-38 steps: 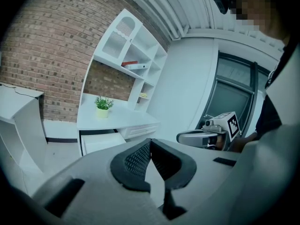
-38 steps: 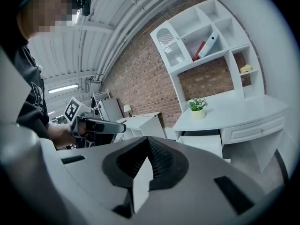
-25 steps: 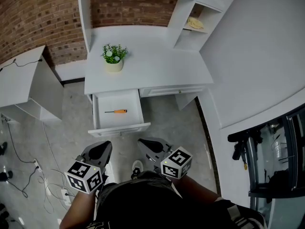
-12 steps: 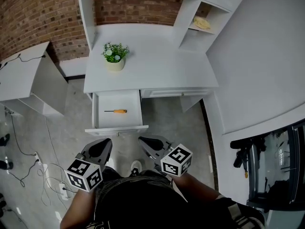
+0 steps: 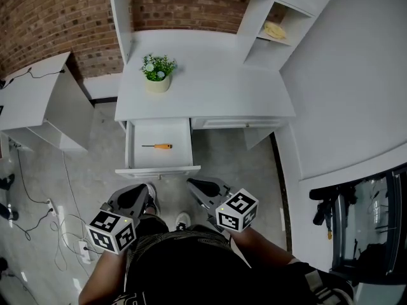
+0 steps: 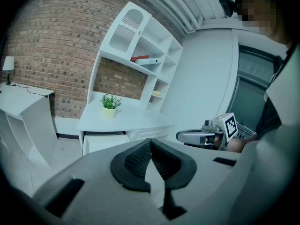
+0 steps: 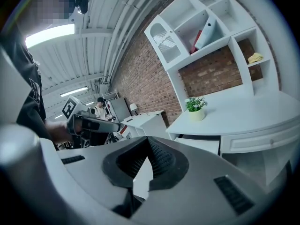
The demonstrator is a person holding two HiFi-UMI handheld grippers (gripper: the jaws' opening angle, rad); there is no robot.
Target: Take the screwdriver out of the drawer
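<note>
The left gripper [image 5: 144, 192] has its jaws closed together with nothing between them. The right gripper [image 5: 191, 184] is likewise closed and empty. Both are held low, close to the person's body, above the grey floor [image 5: 232, 164], with their tips directed toward the drawer and well apart from it.

The orange-handled screwdriver with a thin metal shaft [image 5: 158, 146] lies flat on the bottom of the open white drawer [image 5: 158, 169], roughly central, handle to the right and shaft to the left. Neither gripper touches it.

The drawer is pulled out from the left side of the white desk surface [image 5: 210, 81]. A second white drawer [image 5: 238, 122] to its right is closed. On the surface, behind the open drawer, a small green plant in a pale pot [image 5: 158, 74] stands upright. A white shelf unit [image 5: 254, 18] rises at the back of the surface against a red brick wall [image 5: 51, 18]. A yellow object [image 5: 275, 30] lies in a right-hand shelf compartment. A separate white side table [image 5: 32, 100] stands to the left.
</note>
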